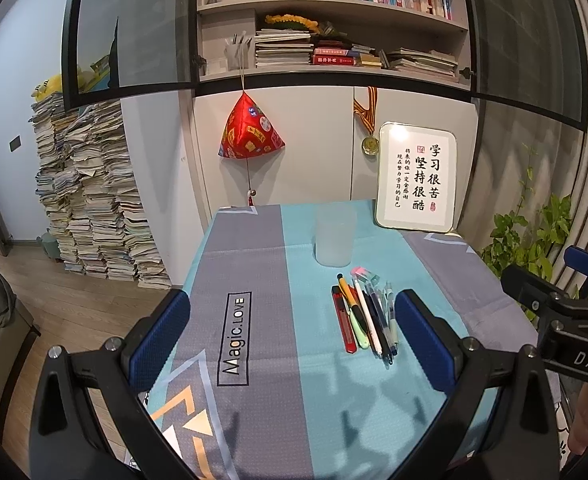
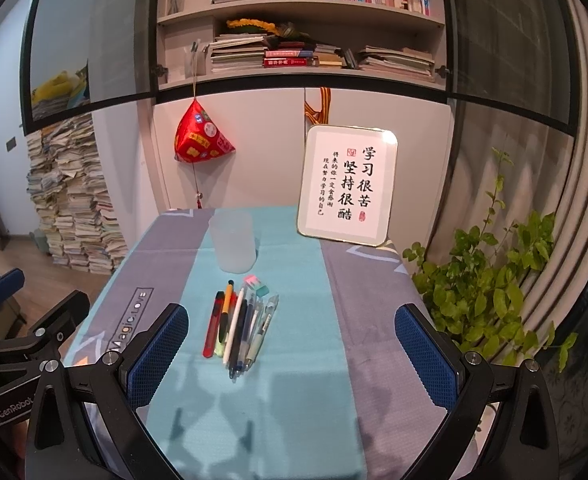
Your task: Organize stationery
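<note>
1. Two tools above the near edge of the tabletop (image 2: 374, 288), both spread wide and both empty: left tool (image 1: 294, 344), right tool (image 2: 290, 356).
2. Lying flat in a tight row just in front of the frosted cup (image 2: 233, 242): the pens (image 2: 242, 328), with a red utility knife (image 2: 211, 330) on the row's left flank and small pastel erasers (image 2: 257, 285) at its cup-side end.
3. Long axes running roughly from the near edge toward the cup, fanned a little, so nearly in line with the forward reach of either tool.
4. Seen from the right tool: row just ahead, near its left finger (image 2: 158, 354), a touch left of centre.
5. Seen from the left tool: same row well off to the right, close beside its right finger (image 1: 420, 338), cup (image 1: 335, 236) beyond.
6. Judged nearer and better centred: right tool. Likely need: a small shift leftward and a closing line across a pen's width, not along its length.
7. Risk, as a judgement: neighbours touching, so a pinch on one could drag the next.
8. Cup upright, apparently empty, just beyond the row.
</note>
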